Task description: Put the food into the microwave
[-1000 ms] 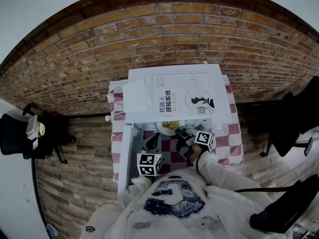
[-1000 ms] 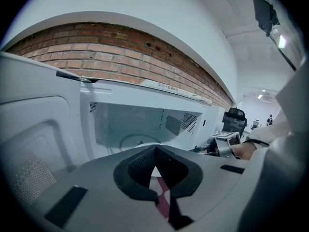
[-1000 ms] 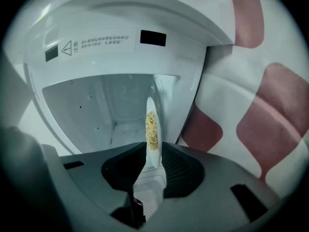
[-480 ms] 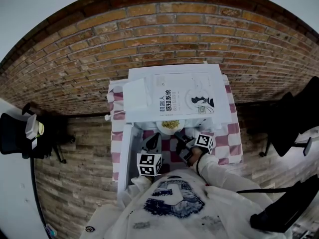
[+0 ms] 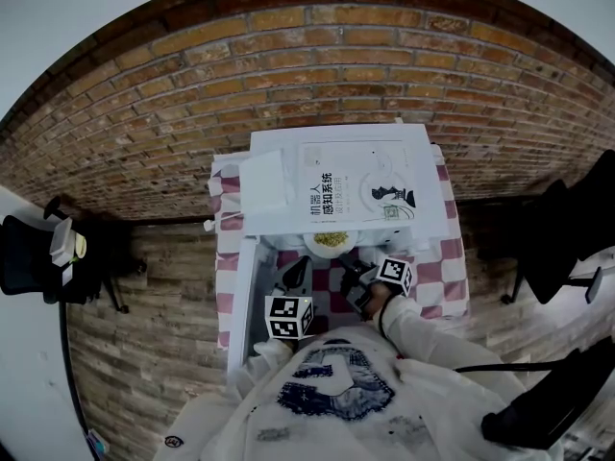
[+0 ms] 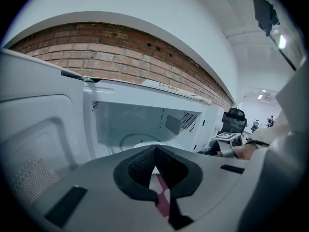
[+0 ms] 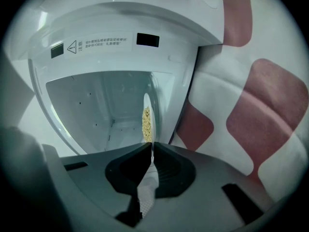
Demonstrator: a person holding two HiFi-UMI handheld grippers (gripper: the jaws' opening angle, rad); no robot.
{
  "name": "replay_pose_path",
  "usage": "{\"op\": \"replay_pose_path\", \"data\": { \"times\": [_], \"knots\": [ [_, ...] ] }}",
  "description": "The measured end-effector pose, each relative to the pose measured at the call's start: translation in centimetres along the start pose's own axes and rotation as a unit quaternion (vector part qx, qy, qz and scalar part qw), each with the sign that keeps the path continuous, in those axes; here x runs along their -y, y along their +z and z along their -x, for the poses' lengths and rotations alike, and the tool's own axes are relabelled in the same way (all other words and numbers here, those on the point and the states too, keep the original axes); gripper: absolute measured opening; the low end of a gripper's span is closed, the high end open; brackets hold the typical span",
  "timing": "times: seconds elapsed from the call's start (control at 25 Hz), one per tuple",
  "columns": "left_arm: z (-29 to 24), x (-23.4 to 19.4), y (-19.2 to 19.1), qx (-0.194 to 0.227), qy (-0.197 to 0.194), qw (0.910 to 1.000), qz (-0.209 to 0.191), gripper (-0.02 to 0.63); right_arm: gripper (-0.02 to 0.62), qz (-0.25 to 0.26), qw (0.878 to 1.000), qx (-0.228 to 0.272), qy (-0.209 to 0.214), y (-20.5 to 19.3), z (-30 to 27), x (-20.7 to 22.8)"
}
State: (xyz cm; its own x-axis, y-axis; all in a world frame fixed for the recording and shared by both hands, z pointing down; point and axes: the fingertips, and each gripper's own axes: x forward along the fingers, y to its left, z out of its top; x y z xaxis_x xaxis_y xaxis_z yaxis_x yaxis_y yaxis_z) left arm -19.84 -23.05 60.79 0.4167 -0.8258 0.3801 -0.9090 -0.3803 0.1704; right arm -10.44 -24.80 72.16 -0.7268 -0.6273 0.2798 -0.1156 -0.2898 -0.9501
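Food plate point(image 5: 330, 242) at microwave point(image 5: 274, 144) mouth, right tongs point(image 7: 152, 148) gripping rim

It looked like an office or lab corner set up as a kitchen: a white microwave point(image 5: 279, 144) stood on a worktop point(image 5: 450, 257) covered in red-and-white checks against a bare brick wall point(image 5: 317, 56), with black office chairs point(image 5: 24, 267) and ceiling lights point(image 6: 263, 96) beyond.

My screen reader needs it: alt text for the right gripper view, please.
The right hand-held gripper, jaws shut on a white bowl of yellow food, holds it at the open microwave mouth; a red-checked cloth lies right.
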Motion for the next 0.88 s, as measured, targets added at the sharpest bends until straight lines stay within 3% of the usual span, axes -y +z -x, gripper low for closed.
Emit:
{"op": "replay_pose_path", "data": {
  "times": [0.88],
  "knots": [
    [-0.4, -0.5, -0.2, -0.007, 0.004, 0.9999, -0.006, 0.008, 0.026, 0.014, 0.999, 0.033, 0.012, 2.3, -3.2, -0.9]
  ]
}}
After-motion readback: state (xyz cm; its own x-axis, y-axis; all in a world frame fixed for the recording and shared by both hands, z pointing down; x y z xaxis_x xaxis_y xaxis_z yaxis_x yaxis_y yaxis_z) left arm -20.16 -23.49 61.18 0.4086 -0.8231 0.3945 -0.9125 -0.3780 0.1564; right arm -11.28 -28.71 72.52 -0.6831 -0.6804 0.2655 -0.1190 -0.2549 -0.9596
